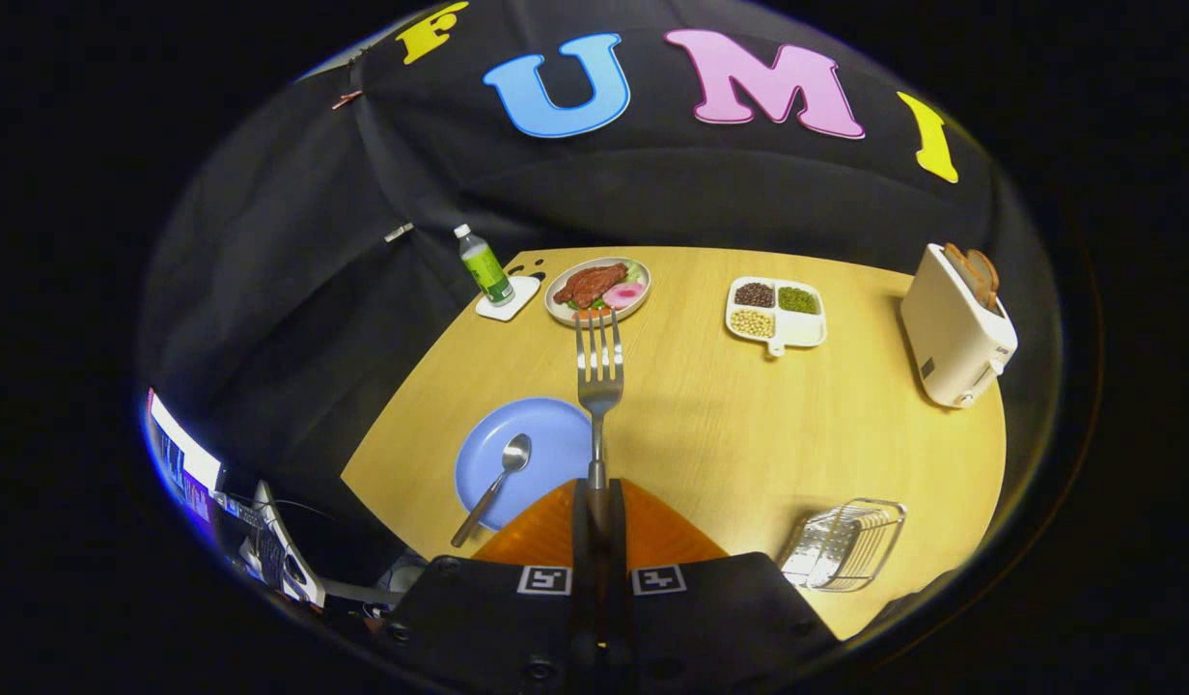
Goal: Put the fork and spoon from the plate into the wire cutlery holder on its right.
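My gripper (pixel 597 492) is closed on the fork (pixel 599 372): both fingers press together on its handle, and the fork sticks straight out ahead of them, tines pointing away from me toward the far side of the worktop (pixel 710 415). The fork is lifted clear of the blue plate (pixel 537 444), which lies just ahead and to the left of my fingers. The spoon (pixel 498 483) lies on that plate, its bowl near the plate's middle and its handle running back over the near rim toward me.

The wire cutlery holder (pixel 843 543) stands on the worktop to the right of my fingers, well apart from the plate, close to the near edge.

Beyond the fork's tines sits an oval dish of food (pixel 598 288) with a brown piece of meat, something pink and a bit of green on it. Left of that dish a bottle with a green label (pixel 483 265) stands upright on a small white coaster (pixel 510 299). To the right of the dish is a white divided tray (pixel 778 314) with dark, green and pale grains in separate compartments. Farther right, near the worktop's edge, a white toaster (pixel 956 328) stands with slices of bread (pixel 976 273) sticking up from its top. Off the worktop to my left I can see the lit edge of a screen (pixel 181 461) and some cables.
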The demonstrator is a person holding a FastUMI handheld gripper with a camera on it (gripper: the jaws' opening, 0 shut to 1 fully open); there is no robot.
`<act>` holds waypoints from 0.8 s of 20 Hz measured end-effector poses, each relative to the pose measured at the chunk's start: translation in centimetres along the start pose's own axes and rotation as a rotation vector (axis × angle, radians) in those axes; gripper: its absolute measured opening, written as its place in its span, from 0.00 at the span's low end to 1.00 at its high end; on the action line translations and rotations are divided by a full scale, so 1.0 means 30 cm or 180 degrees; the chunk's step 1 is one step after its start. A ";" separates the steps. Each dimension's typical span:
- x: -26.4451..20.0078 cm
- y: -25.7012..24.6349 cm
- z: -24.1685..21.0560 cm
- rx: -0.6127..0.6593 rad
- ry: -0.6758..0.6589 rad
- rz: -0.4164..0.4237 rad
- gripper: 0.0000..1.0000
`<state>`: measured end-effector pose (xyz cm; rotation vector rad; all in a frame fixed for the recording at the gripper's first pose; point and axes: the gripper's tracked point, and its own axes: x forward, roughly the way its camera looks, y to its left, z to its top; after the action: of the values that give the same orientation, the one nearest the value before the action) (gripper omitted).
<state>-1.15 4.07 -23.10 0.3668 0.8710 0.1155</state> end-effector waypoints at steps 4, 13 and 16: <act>-0.155 -0.168 -0.056 0.0040 0.0307 -0.0152 0.08; -0.357 -0.431 -0.303 0.0471 0.1879 -0.0235 0.08; -0.356 -0.518 -0.352 0.0406 0.2371 -0.0426 0.08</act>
<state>-16.85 -10.23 -27.15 0.3872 1.6415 0.0713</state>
